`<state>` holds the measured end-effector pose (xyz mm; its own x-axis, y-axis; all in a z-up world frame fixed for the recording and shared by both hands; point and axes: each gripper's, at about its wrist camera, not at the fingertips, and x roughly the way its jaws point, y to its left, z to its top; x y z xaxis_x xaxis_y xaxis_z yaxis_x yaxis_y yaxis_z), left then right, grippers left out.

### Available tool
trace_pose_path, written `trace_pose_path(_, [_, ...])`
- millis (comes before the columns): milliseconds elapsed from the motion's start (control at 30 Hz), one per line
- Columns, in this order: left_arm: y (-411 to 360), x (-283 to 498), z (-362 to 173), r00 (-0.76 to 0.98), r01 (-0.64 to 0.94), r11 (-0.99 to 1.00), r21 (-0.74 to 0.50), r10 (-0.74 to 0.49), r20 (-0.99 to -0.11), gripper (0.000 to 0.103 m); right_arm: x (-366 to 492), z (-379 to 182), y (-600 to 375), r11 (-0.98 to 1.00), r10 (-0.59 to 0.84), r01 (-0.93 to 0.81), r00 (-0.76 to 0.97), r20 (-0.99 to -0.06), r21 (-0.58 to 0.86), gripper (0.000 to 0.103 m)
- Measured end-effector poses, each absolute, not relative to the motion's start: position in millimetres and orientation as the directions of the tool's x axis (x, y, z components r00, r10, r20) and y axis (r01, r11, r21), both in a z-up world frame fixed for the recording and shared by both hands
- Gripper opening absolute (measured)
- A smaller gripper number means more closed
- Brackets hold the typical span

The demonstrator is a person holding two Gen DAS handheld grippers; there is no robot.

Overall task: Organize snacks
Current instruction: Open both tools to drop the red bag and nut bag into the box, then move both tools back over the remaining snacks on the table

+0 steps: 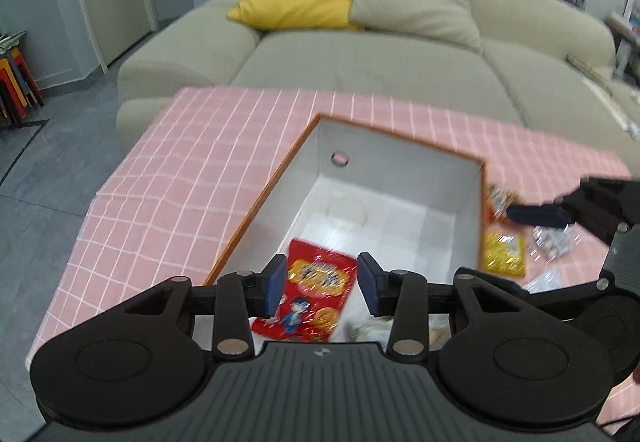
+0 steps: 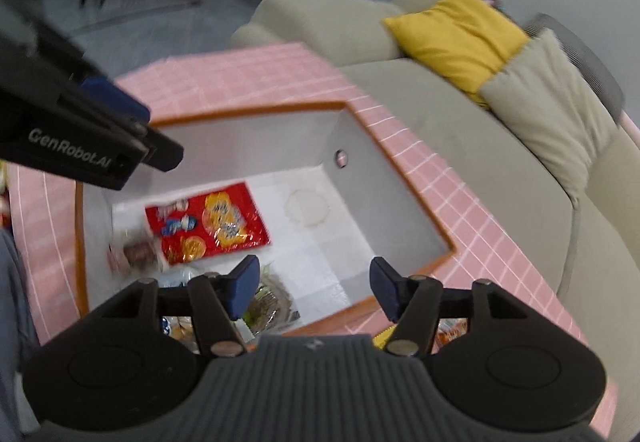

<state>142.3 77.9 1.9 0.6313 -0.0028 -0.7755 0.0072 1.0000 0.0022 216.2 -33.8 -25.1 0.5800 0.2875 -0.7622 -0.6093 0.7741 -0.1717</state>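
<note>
Landmark: the white box with orange rim, on my bench.
Left gripper: jaws apart, empty, above the box.
Right gripper: jaws apart, empty, over the box's near edge.
Done: the red snack bag lies flat inside the box, other packets beside it.
Left: the yellow packet and clear packets wait outside the box, just beside its wall.

Beige sofa, apparently grey floor
</note>
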Motion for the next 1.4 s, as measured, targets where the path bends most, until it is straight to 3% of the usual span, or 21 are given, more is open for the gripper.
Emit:
trace_pose_path(300, [45,105,25,0.748,-0.005,1.0,-0.01,-0.003,-0.664,0.053,172,-6,-81,0.893,0.313,-0.449,0.682,-0.661,-0.041,0.061])
trace_pose_path(533, [13,80,21,0.77,0.039,0.998,-0.045,-0.059,-0.636,0.054,141,-2,-117,0.942,0.272,-0.335,0.738,-0.618,0.015,0.063])
trace_pose_path(1400, [-62,63,-74,0.616,0.163,0.965,-0.205,-0.262,-0.743,0.055,80,-93,-213,0.993,0.042,-0.108,0.7,-0.713,-0.047,0.062])
